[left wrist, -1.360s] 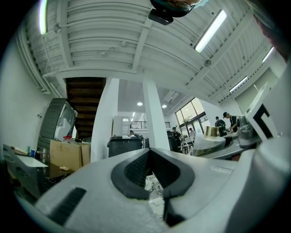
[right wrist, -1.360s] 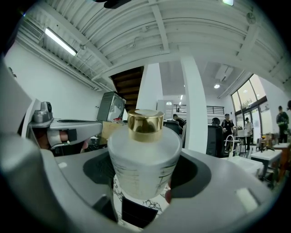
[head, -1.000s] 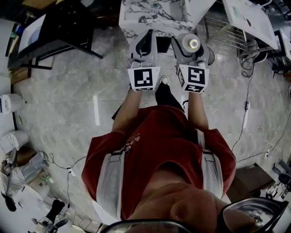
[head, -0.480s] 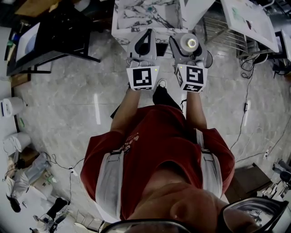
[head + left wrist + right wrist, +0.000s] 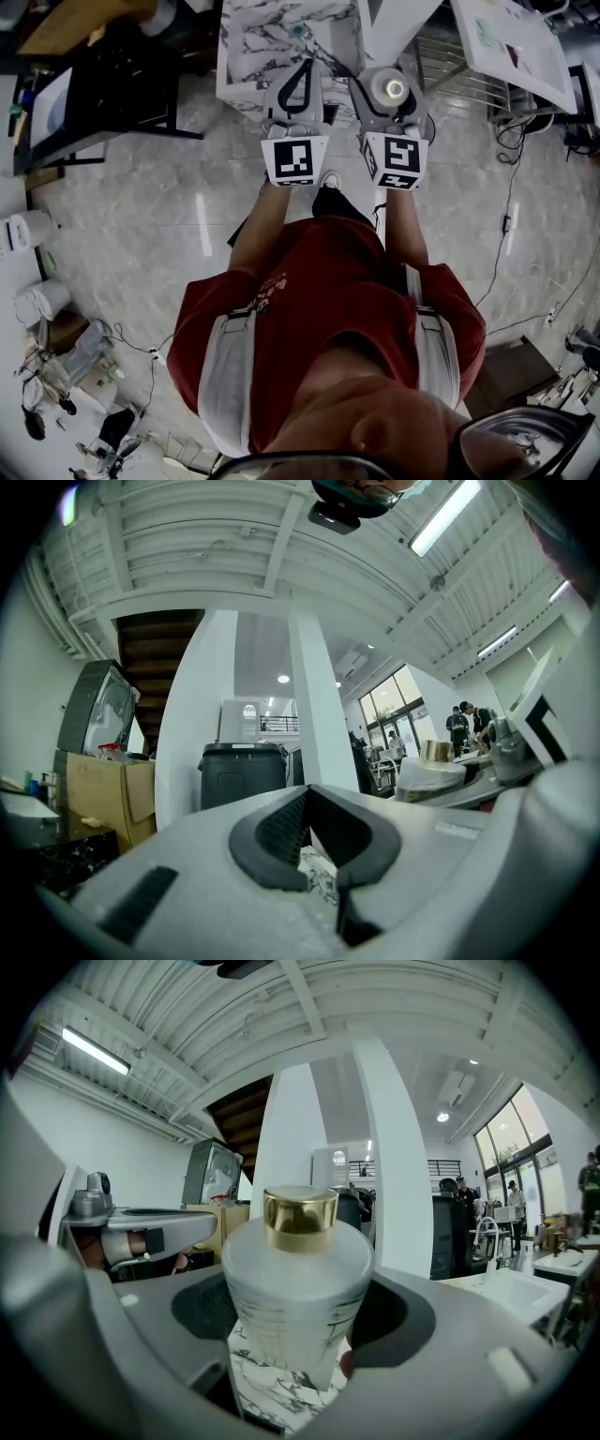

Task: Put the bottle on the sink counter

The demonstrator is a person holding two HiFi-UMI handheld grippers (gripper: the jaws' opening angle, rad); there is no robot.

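In head view, holds the gold-capped bottle [image 5: 392, 90] upright in the right tongs [image 5: 390, 82] by the marble tabletop's [image 5: 253, 37] near right corner, left tongs [image 5: 302, 75] just beside; in right gripper view, clamps its frosted body; in left gripper view, shows tips closed, empty.

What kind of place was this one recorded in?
Probably a lab or workshop hall rather than a home. A marble-patterned sink counter stands on an open polished floor, loose cables trail across that floor, and overhead is a ribbed industrial ceiling with strip lights.
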